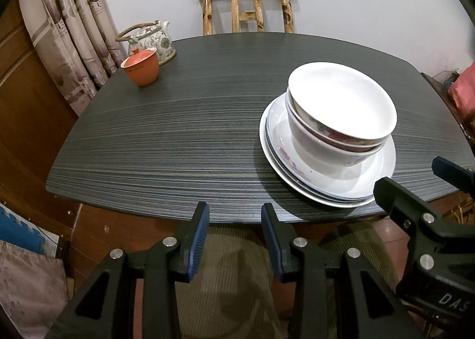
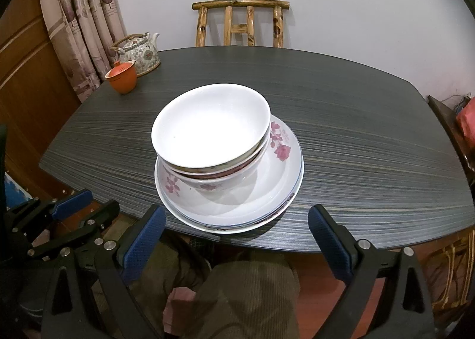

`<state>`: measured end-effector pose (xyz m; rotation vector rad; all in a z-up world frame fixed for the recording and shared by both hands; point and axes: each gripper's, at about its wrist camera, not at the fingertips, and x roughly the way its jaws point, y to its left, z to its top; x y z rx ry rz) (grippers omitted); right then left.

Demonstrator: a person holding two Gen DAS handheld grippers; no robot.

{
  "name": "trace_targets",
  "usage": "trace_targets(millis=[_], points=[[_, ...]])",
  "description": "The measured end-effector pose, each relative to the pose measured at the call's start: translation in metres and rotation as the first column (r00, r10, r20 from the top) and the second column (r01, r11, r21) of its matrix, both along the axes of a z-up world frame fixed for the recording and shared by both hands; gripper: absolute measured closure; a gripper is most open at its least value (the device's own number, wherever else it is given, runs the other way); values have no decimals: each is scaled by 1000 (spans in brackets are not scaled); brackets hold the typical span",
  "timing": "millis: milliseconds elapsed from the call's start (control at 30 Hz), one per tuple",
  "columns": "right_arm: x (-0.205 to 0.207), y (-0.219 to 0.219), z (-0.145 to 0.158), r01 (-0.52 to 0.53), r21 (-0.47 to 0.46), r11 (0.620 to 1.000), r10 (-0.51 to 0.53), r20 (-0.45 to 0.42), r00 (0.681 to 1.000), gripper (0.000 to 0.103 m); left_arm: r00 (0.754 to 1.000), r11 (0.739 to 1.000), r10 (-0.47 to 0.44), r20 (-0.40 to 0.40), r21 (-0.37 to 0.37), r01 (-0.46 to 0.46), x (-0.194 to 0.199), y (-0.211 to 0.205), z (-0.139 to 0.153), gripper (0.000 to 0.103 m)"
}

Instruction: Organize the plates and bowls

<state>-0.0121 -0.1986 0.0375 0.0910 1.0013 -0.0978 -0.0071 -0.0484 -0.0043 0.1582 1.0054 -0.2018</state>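
Note:
A stack of white bowls point(image 1: 341, 107) point(image 2: 210, 134) sits nested on a stack of white plates point(image 1: 368, 178) point(image 2: 279, 184) with pink flower prints, near the table's front edge. My left gripper point(image 1: 235, 214) is open and empty at the front edge, left of the stack. My right gripper point(image 2: 236, 217) is wide open and empty, its fingers either side of the plates' near rim without touching. The right gripper also shows in the left wrist view point(image 1: 421, 178), and the left gripper shows in the right wrist view point(image 2: 92, 202).
The dark striped table point(image 1: 178, 137) point(image 2: 371, 161) carries an orange lidded cup point(image 1: 141, 67) point(image 2: 121, 77) and a floral teapot point(image 1: 151, 39) point(image 2: 139, 54) at the back left. A bamboo chair point(image 1: 246, 9) point(image 2: 240, 23) stands behind it. Curtains hang left.

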Motion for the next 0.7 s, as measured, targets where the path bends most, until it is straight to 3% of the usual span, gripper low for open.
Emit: trace_targets(millis=[700], points=[[0,3,-4,6,6,1000,-6,-9,1000,7,1000,1000,-7,5,4,7,0,-1,-2,65]])
